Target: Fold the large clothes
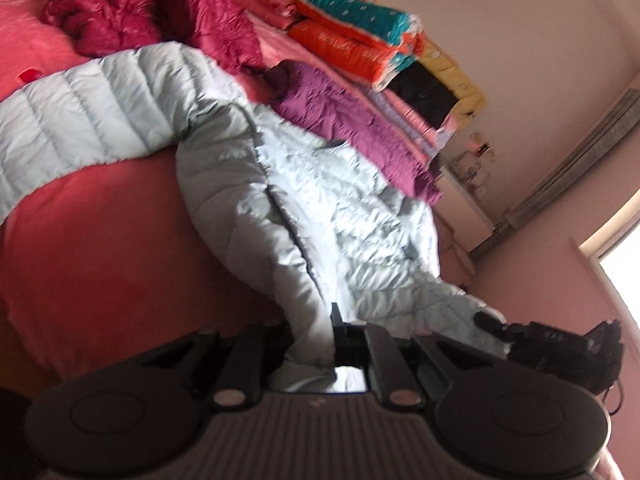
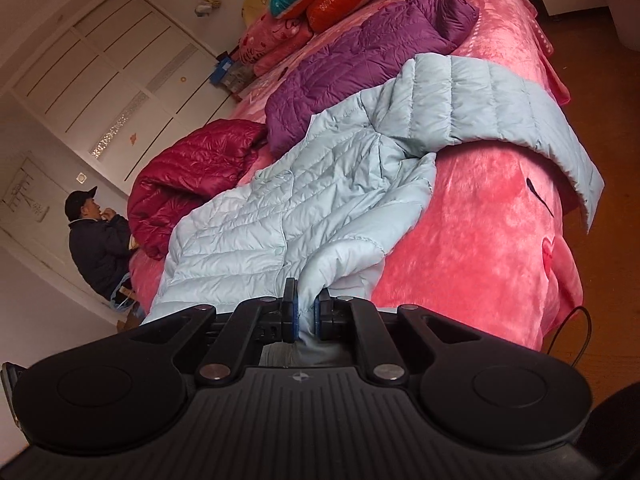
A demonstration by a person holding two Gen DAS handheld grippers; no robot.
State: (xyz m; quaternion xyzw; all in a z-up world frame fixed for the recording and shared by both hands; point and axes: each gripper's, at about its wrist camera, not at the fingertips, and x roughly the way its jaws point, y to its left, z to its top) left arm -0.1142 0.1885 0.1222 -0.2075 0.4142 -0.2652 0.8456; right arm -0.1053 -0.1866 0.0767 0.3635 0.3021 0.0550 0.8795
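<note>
A pale blue quilted down jacket (image 1: 288,200) lies spread on the pink bed (image 1: 100,240), one sleeve (image 1: 72,120) draped toward the bed's edge. My left gripper (image 1: 316,340) is shut on the jacket's hem, fabric bunched between its fingers. The other gripper (image 1: 552,336) shows at the right in the left wrist view, holding the same edge. In the right wrist view the jacket (image 2: 280,208) stretches away over the bed (image 2: 480,240), its sleeve (image 2: 500,104) hanging over the side. My right gripper (image 2: 307,316) is shut on a fold of the jacket's hem.
A purple down jacket (image 2: 368,64) and a dark red one (image 2: 192,184) lie further back on the bed. Folded quilts and pillows (image 1: 352,36) are stacked at the head. A person in a black cap (image 2: 96,240) sits beside the bed. A white bucket (image 2: 624,8) stands on the wooden floor.
</note>
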